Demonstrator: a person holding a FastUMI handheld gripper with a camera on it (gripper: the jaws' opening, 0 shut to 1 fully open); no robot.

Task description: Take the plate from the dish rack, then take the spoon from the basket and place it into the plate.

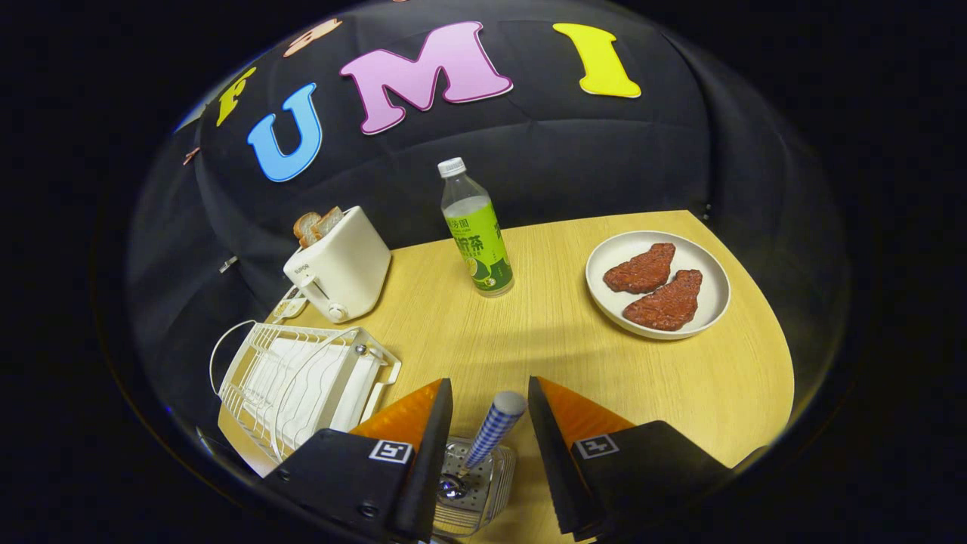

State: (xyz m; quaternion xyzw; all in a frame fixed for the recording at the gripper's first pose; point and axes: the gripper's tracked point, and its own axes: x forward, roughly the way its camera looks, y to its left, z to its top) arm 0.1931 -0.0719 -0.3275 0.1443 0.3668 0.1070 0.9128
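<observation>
A spoon (492, 432) with a blue-and-white checked handle stands tilted in a small perforated metal basket (505, 462). The handle's rounded top rises between my fingers. My gripper (489, 382) is open, one finger on each side of the handle, with a gap on both sides. A white plate (704, 261) lies on the wooden table far beyond the fingers, to the right, and carries two brown meat-like pieces (653, 285). A white wire dish rack (302, 378) sits left of the fingers, with no plate standing in it.
A white toaster (340, 266) holding bread slices stands beyond the rack. A green-labelled bottle (476, 236) stands upright mid-table, straight ahead. Bare wooden tabletop (544, 332) stretches between the basket, bottle and plate.
</observation>
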